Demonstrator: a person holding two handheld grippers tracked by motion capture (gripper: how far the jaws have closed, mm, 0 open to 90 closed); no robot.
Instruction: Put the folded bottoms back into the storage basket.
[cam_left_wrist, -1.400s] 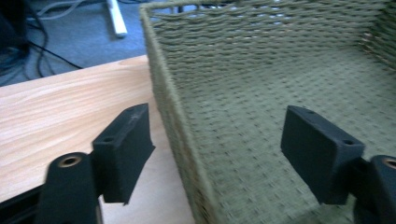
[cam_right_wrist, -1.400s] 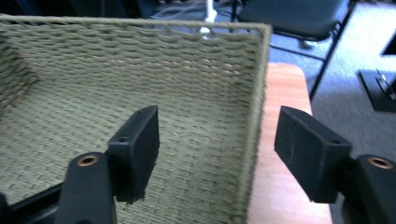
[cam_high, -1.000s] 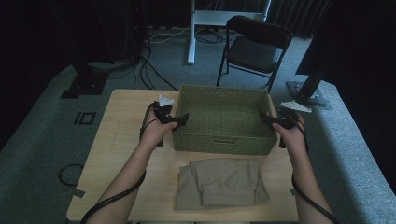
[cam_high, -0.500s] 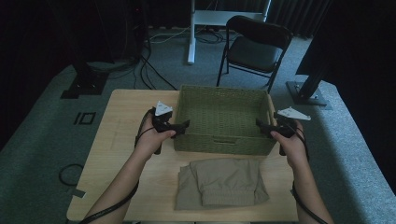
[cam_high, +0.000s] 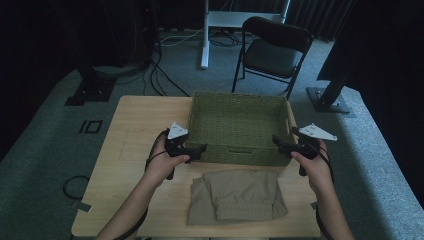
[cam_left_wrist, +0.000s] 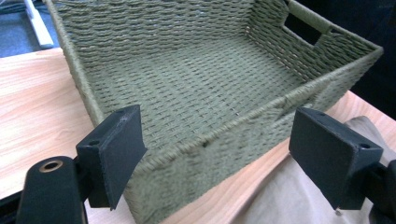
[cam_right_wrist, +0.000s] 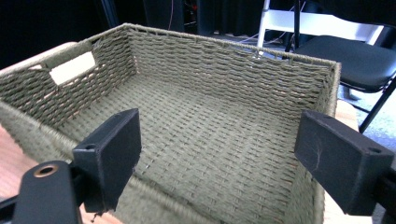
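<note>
Both grippers nearer than before, jaws wide, flanking bare-floored basket (cam_high: 239, 125).

Empty olive-green woven rectangular basket (cam_high: 239, 125) walls directly ahead of both open-jawed tongs, bare interior beyond, folded beige cloth (cam_high: 239, 196) between the hands, bare light wooden tabletop (cam_high: 132, 135) outboard

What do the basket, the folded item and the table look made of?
Basket: green woven cord or paper rope, matte, judging by its ribbed weave. Folded garment: soft khaki fabric, creased, with a ribbed hem. Table: light wood-grain top, smooth; possibly laminate.
</note>
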